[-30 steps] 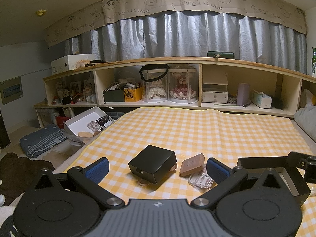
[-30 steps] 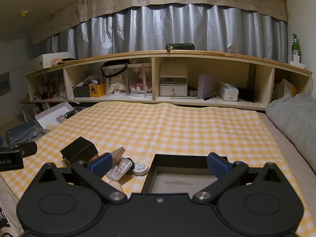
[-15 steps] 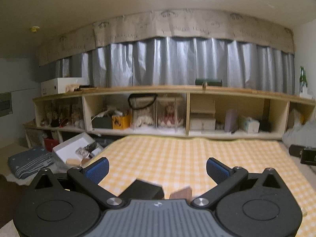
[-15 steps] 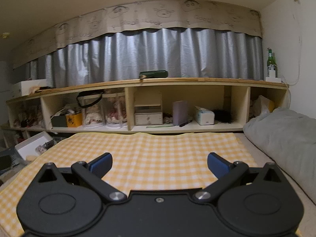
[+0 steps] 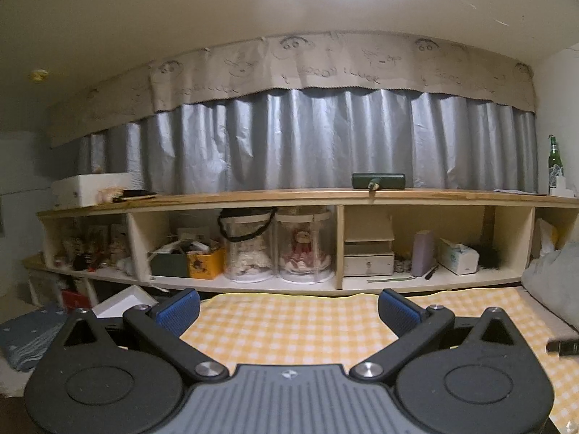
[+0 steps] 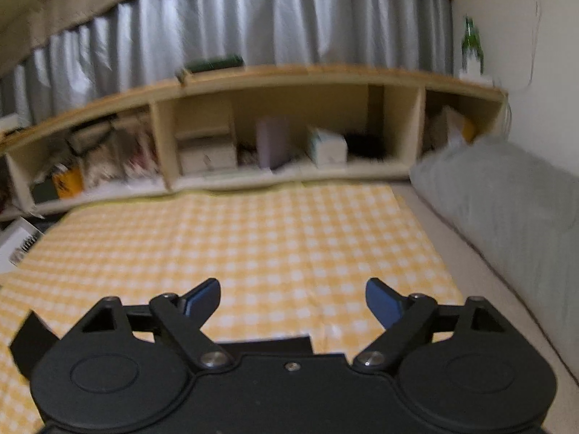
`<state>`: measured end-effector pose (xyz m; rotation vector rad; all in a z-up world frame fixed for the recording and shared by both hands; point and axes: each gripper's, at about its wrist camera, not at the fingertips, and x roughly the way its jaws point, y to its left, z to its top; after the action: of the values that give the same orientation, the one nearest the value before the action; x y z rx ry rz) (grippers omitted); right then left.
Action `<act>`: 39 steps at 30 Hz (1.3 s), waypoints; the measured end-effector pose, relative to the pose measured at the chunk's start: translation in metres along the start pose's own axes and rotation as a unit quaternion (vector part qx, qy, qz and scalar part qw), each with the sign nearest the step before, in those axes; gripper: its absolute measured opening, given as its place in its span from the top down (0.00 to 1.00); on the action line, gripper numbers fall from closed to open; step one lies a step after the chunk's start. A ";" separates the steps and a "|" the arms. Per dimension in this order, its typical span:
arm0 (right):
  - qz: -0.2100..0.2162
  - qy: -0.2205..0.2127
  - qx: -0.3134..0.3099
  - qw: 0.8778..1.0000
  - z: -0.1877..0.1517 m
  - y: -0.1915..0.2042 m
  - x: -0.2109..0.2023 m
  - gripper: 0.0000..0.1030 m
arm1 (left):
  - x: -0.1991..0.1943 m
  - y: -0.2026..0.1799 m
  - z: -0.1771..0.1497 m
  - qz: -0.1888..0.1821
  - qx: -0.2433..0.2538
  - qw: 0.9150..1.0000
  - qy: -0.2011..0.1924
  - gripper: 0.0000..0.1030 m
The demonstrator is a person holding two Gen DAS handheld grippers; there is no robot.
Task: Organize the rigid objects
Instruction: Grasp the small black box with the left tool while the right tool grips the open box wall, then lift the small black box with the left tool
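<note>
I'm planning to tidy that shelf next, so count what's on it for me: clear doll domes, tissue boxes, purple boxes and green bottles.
Clear doll domes: 2
Tissue box: 1
Purple box: 1
Green bottle: 1
Total: 5

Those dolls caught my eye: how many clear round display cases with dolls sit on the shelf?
2: the left clear round display case and the right clear round display case stand side by side in the wooden shelf's middle compartment. Clutter could hide others.
</note>
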<state>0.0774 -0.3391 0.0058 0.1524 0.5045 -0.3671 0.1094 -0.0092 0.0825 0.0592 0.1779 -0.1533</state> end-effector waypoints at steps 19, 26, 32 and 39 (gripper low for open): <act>-0.005 0.240 -0.044 0.970 -0.073 -0.018 0.070 0.70 | 0.146 0.059 -0.091 -0.090 0.053 0.964 0.243 0.00; -0.003 0.258 -0.039 0.965 -0.082 -0.020 0.069 0.89 | 0.167 0.072 -0.129 -0.132 0.102 0.938 0.304 0.00; 0.003 0.262 -0.039 0.964 -0.081 -0.020 0.077 0.94 | 0.183 0.077 -0.146 -0.171 0.123 0.922 0.324 0.00; 0.002 0.269 -0.032 0.963 -0.079 -0.012 0.077 0.97 | 0.203 0.098 -0.155 -0.166 0.062 0.918 0.355 0.00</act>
<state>0.1004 -0.3550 -0.1016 0.1901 1.0522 -0.3035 0.2952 0.0686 -0.1020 0.2126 0.9088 -0.4828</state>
